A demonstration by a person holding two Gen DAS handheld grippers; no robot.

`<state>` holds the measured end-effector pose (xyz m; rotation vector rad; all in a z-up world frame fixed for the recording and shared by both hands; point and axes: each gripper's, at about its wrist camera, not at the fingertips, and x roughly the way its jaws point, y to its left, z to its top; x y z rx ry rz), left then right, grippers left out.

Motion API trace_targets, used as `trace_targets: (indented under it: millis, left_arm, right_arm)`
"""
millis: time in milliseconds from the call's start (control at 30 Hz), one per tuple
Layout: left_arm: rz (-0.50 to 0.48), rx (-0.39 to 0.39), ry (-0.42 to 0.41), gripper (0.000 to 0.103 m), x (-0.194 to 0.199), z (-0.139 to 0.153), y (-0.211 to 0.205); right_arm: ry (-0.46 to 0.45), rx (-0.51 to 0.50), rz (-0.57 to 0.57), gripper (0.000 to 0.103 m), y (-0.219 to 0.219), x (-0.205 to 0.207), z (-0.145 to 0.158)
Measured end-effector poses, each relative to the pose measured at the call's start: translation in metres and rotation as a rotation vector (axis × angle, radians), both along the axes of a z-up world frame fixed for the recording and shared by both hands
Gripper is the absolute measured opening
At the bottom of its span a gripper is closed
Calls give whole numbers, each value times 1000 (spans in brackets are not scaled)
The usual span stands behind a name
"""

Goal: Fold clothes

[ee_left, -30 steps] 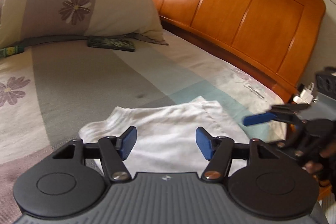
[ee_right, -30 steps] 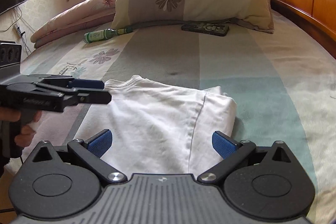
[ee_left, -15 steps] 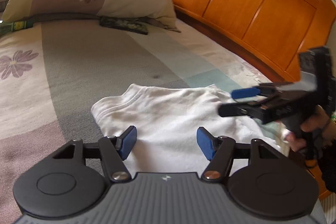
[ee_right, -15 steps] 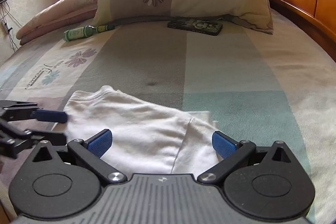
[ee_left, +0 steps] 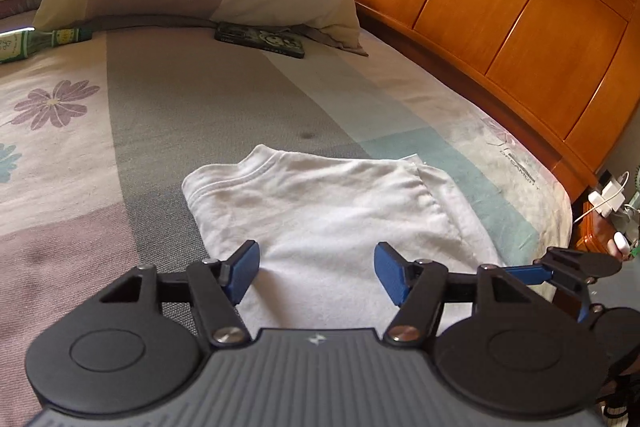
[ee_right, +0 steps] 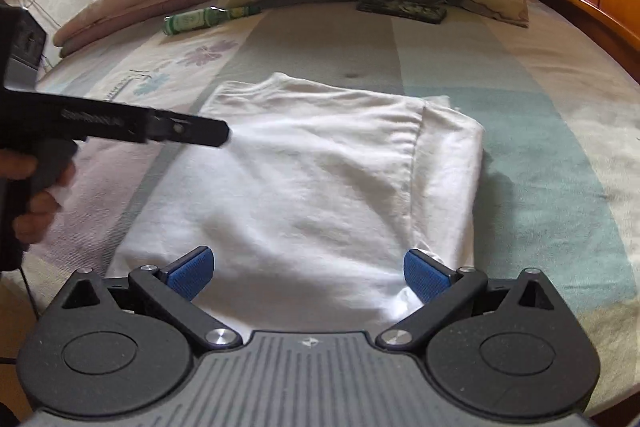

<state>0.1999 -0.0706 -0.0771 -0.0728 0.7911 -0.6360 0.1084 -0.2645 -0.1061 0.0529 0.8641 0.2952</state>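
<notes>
The white shirt [ee_left: 332, 203] lay folded on the bed [ee_left: 192, 115]. The left gripper [ee_left: 316, 273] was opening above it, holding nothing. The right gripper [ee_right: 308, 273] stood wide apart, empty too.

The folded white T-shirt [ee_right: 312, 179] is soft, matt knit cotton with a ribbed collar. The bedsheet [ee_left: 192, 115] at 12 o'clock is matt printed cloth. The headboard [ee_left: 500, 7] at 2 o'clock is glossy varnished wood. Gripper [ee_right: 310, 273] arms are matt black plastic with shiny metal pivots and rough blue pads [ee_right: 191, 271].
</notes>
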Motion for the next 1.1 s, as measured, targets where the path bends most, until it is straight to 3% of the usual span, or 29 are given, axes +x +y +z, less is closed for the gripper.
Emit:
trace_targets:
  millis: [100,233,333,467,600,700,833,967,1100]
  left_arm:
    - [-64,8,-18,67,-16,10,-5]
    - [-109,-32,84,69,-30,-6,-14]
    - [-52,-25,147,68,-36,-20,-13]
    - [4,6,66,74,-49,2,-6]
    - [55,45,26,77,-52,18,-2]
    - [114,61,11,79,-56,21,4]
    - [161,67,41,82,-59,13,19]
    - [180,89,69,84,-59,2,32]
    - [179,99,82,84,-55,-6,32]
  right_arm:
    - [-40,-20,-31,103,-1,-12,15]
    - [-25,22,16,103,8,-24,15]
    - [21,-21,-11,103,9,-31,5]
    - [11,8,-25,103,8,-44,12]
    - [-46,48,52,103,30,-35,23]
    - [-74,8,92,103,50,-18,16]
    - [-15,-110,47,103,57,3,-10]
    - [-9,-104,46,103,52,-13,-2]
    - [-7,-55,117,103,70,-30,1]
